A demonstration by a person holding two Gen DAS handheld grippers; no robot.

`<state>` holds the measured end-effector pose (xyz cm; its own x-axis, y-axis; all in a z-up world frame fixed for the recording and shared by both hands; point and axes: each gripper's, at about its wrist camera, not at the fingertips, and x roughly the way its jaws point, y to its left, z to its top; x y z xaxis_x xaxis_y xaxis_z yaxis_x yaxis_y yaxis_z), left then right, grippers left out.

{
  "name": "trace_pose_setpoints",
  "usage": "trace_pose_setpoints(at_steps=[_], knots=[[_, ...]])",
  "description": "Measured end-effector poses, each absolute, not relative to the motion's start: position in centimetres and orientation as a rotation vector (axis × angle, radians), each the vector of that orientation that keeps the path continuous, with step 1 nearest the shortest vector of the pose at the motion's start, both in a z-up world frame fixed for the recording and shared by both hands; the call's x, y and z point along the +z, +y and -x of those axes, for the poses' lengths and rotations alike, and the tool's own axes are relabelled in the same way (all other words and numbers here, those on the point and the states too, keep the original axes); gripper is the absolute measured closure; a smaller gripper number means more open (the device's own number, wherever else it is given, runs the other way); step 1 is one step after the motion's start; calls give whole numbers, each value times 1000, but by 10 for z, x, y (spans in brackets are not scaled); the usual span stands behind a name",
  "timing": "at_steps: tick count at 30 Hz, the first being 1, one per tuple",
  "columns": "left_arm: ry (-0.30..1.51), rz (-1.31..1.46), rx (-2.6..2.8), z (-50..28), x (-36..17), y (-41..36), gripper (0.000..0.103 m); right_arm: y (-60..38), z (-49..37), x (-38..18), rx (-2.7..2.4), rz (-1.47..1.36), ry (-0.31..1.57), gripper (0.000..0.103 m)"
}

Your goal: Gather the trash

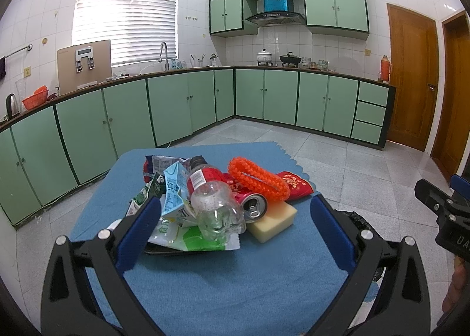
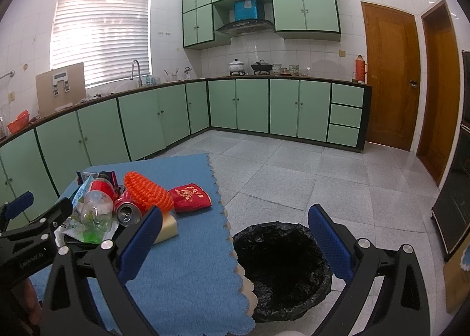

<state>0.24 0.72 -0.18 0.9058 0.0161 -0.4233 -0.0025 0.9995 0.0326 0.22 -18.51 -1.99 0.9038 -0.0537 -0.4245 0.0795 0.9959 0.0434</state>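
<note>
A pile of trash lies on the blue cloth (image 1: 235, 271): a clear plastic bottle with a red label (image 1: 213, 204), a red can (image 1: 254, 207), a blue carton (image 1: 174, 189), green and white wrappers (image 1: 194, 240), a red packet (image 1: 293, 186), an orange knitted ring (image 1: 258, 179) and a yellow sponge (image 1: 273, 223). My left gripper (image 1: 235, 227) is open and empty, just short of the pile. My right gripper (image 2: 235, 236) is open and empty above the black-lined bin (image 2: 282, 268) beside the table. The pile also shows in the right wrist view (image 2: 123, 207).
The bin stands on the tiled floor (image 2: 323, 177) at the table's right edge. Green cabinets (image 1: 176, 107) run along the walls with a sink and pots on the counter. Wooden doors (image 2: 387, 77) are at the right.
</note>
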Motion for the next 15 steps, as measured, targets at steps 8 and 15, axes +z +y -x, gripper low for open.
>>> trace_pose_setpoints(at_steps=[8,15], knots=[[440,-21,114,-16,-10,45,5,-171,-21,-24,-10,-55,452,8],[455,-6,238,-26,-13,95,5,-138,-55,-28,96,-57,479,14]])
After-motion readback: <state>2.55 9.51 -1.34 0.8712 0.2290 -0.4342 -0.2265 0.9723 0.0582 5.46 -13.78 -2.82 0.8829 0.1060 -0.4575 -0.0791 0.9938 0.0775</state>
